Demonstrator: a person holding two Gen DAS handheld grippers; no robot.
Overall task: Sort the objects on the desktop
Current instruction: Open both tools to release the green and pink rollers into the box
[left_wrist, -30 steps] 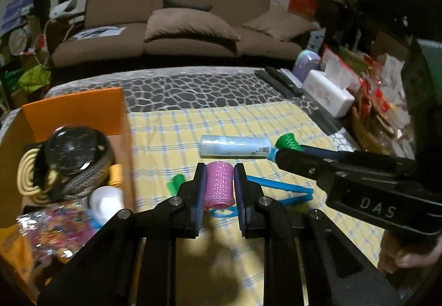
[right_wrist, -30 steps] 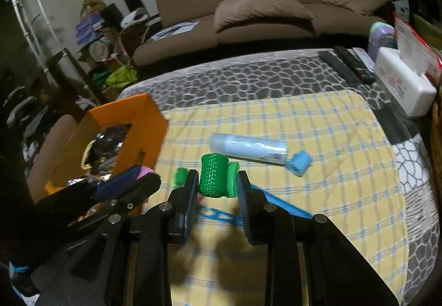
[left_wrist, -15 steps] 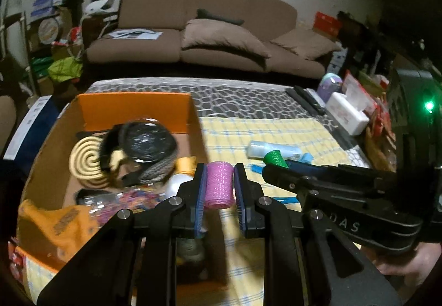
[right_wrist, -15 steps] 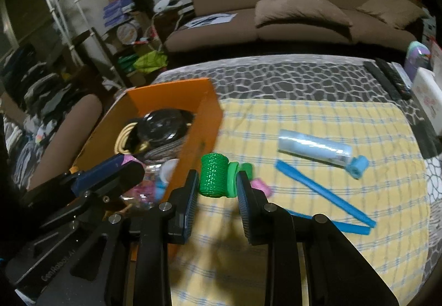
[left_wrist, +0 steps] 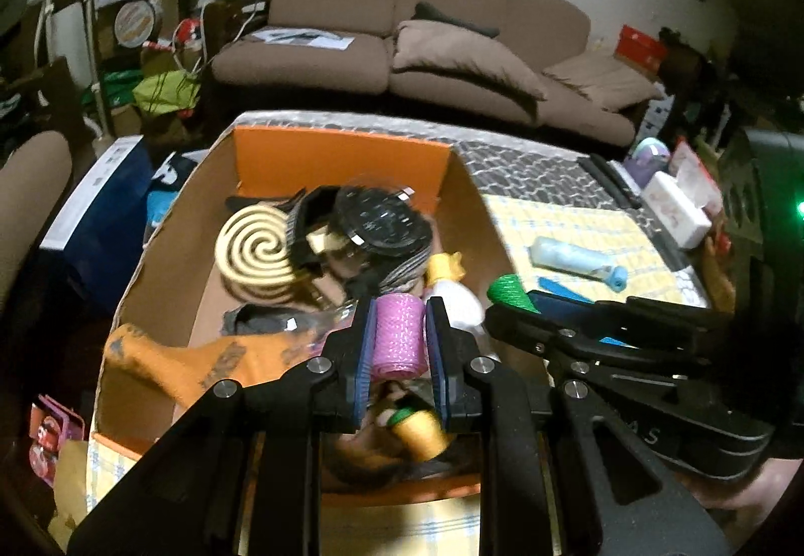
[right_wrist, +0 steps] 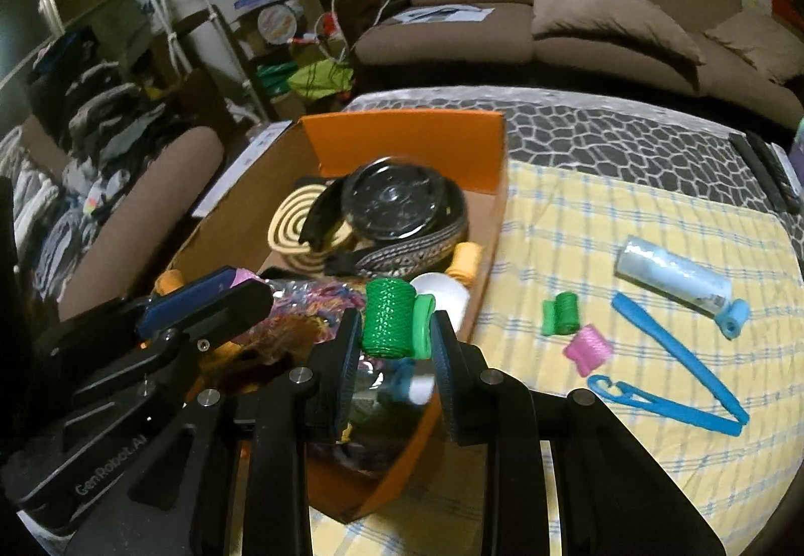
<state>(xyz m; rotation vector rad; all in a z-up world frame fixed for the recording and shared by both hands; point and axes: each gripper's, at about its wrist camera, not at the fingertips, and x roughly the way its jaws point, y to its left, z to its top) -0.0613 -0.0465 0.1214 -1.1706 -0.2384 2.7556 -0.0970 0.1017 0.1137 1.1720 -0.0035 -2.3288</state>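
Well along, by the look of it. Orange box already crowded. On the bench: tube, blue tongs, two small rollers. Left gripper clamping pink roller, right gripper clamping green roller, both over the box.

brown sofa across top of frame, loose cushion on middle seat, papers on left seat. cluttered shelf upper left in right wrist view, clothes pile far left. white tissue box at right edge. grey pebble-pattern cover below sofa, black remotes on it at right.
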